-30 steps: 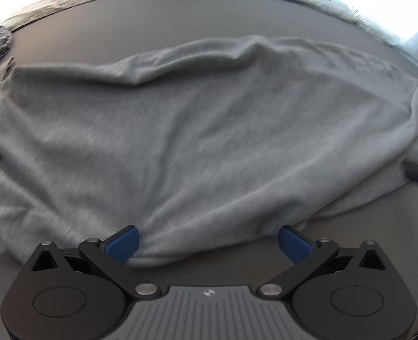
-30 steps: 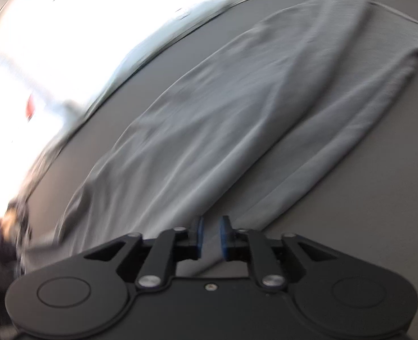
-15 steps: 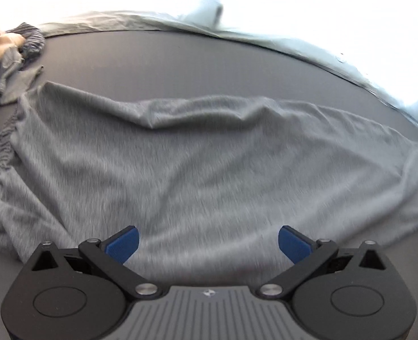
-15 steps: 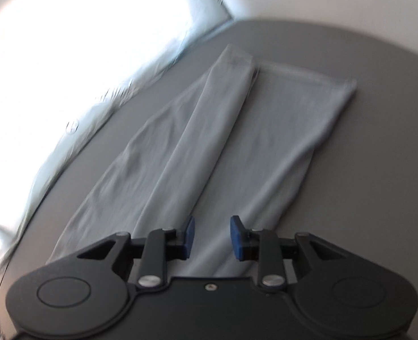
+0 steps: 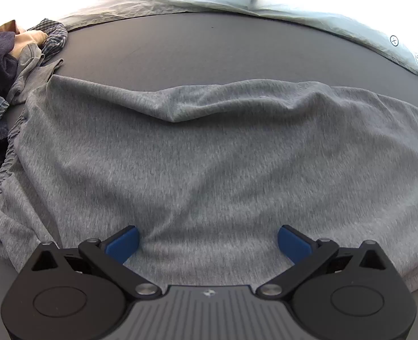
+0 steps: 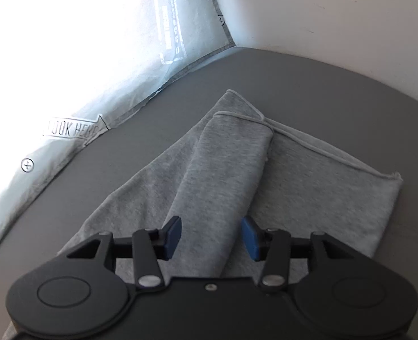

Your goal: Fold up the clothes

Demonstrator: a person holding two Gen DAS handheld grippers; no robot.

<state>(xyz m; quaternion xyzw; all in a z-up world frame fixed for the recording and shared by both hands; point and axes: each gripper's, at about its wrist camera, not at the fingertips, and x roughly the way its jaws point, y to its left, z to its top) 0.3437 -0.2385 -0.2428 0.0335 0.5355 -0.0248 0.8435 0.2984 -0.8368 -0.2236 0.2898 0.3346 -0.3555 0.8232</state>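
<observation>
Grey knit trousers [image 5: 209, 155] lie spread across a dark grey table [image 5: 194, 45], the gathered waistband [image 5: 2, 175] at the left. In the right wrist view the hemmed leg ends [image 6: 308, 170] lie one over the other, with a long fold down the top leg. My left gripper [image 5: 207, 243] hovers wide open over the near edge of the cloth, nothing pinched between its blue pads. Above the leg ends, my right gripper [image 6: 211, 235] has its jaws opening, and the fabric lies below them, not gripped.
A pile of other clothes [image 5: 7, 56], dark blue, tan and checked, sits at the table's far left. A pale sheet [image 6: 67, 130] with printed marks hangs along the far edge. A white wall [image 6: 336, 14] stands behind the table's right end.
My right gripper has travelled along the trousers to the leg ends, and its jaws went from nearly shut to apart. My left gripper shifted over the cloth; more of the far table and the pile shows.
</observation>
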